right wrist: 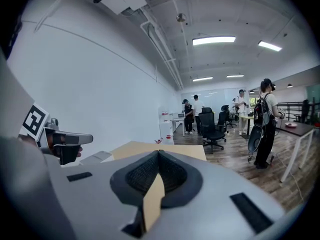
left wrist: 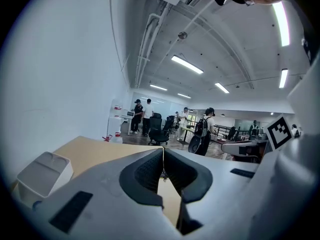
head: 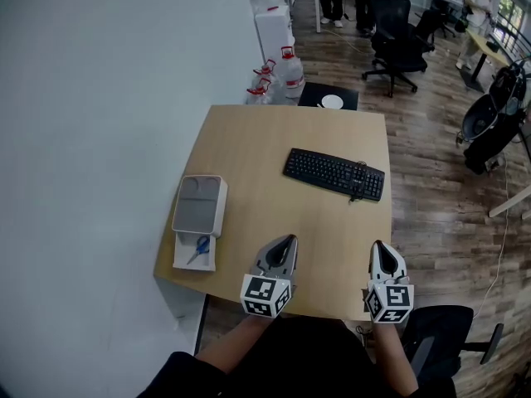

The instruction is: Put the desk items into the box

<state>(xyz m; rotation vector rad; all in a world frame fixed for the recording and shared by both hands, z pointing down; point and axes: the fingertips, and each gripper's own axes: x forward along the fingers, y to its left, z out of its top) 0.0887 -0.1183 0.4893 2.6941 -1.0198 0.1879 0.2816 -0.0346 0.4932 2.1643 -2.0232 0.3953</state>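
We start with the square desk of light wood, set against a white wall. The biggest thing on it is the long black keyboard, which lies at a slant on the far right part of the top, with a dark cable at its right end.

Near the left edge sits the grey rounded plastic box, open side up; the left gripper view shows it low at the left. Touching its near end is a white flat piece. We cannot tell whether that is a lid or a tray.

Our left gripper and right gripper hover over the near edge, well apart from all the items. In their own views the left jaws and the right jaws are pressed together with nothing between them.

Smallest are the blue-handled scissors, which lie flat on the white piece.

We judge that nothing is packed yet. The risks we see:

- The scissors lie flat and close to the desk's corner, so a sideways nudge could slide them off.
- The keyboard looks longer than the box and may not fit.
- The cable could snag when the keyboard is lifted.
- A push from clenched jaws could shove the box toward the edge.
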